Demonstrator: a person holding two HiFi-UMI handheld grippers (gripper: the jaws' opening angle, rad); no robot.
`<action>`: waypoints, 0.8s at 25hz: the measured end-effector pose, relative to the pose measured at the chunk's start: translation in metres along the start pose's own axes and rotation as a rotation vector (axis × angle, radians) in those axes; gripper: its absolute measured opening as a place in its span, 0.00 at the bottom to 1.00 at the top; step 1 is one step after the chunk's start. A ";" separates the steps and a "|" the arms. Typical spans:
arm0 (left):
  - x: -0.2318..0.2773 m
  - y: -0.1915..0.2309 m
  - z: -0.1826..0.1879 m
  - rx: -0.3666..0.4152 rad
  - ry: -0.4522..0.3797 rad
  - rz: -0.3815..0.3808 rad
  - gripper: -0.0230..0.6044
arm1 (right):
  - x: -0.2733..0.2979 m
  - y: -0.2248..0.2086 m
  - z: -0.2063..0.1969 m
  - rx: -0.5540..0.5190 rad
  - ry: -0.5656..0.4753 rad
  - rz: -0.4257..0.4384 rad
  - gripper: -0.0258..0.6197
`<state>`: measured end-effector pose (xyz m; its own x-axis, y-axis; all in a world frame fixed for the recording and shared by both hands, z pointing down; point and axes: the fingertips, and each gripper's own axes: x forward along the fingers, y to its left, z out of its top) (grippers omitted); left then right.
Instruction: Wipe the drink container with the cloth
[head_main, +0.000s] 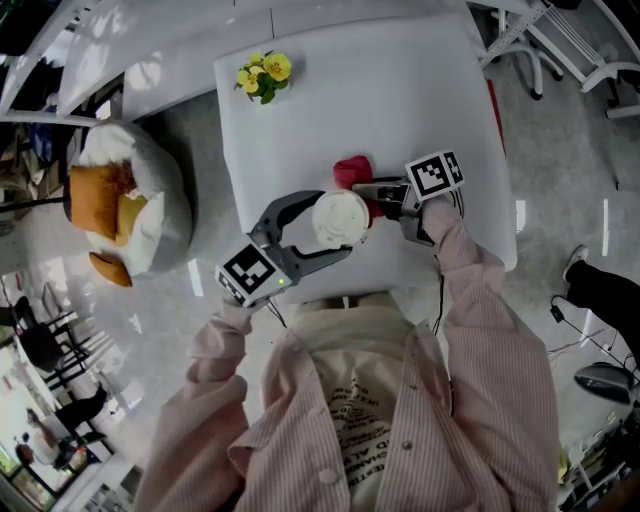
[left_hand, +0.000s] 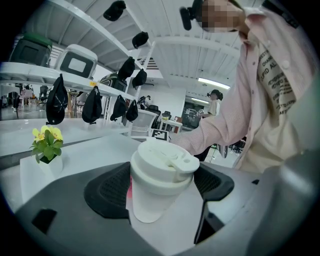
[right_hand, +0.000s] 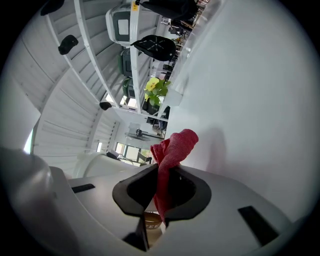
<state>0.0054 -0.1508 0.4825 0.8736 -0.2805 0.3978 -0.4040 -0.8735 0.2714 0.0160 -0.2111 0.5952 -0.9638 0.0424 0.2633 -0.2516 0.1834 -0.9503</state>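
Note:
A white cup with a white lid (head_main: 340, 218) is held over the near part of the white table (head_main: 420, 90). My left gripper (head_main: 332, 226) is shut on it, one jaw on each side. In the left gripper view the cup (left_hand: 161, 175) fills the gap between the dark pads (left_hand: 107, 192), tilted a little. My right gripper (head_main: 378, 198) comes in from the right, just beside the cup, shut on a red cloth (head_main: 352, 172). In the right gripper view the cloth (right_hand: 175, 145) sticks up out of the closed jaws. A sliver of the cup (right_hand: 152, 220) shows below them.
A small pot of yellow flowers (head_main: 263, 75) stands at the table's far left corner. A white beanbag with orange cushions (head_main: 120, 210) sits on the floor to the left. Someone's shoe (head_main: 578, 262) is at the right. The table's near edge runs just below the grippers.

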 end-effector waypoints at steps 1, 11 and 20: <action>0.000 0.000 0.000 -0.001 0.000 0.001 0.65 | 0.001 -0.002 0.000 0.001 -0.001 -0.008 0.10; 0.000 0.001 0.001 -0.009 -0.006 0.002 0.65 | 0.003 -0.008 0.000 0.000 -0.026 -0.052 0.10; 0.002 -0.002 -0.002 -0.001 -0.008 0.045 0.65 | -0.012 0.011 0.000 -0.134 -0.091 -0.096 0.10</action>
<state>0.0074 -0.1495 0.4843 0.8566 -0.3228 0.4025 -0.4433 -0.8596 0.2540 0.0252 -0.2096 0.5819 -0.9413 -0.0697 0.3302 -0.3350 0.3118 -0.8891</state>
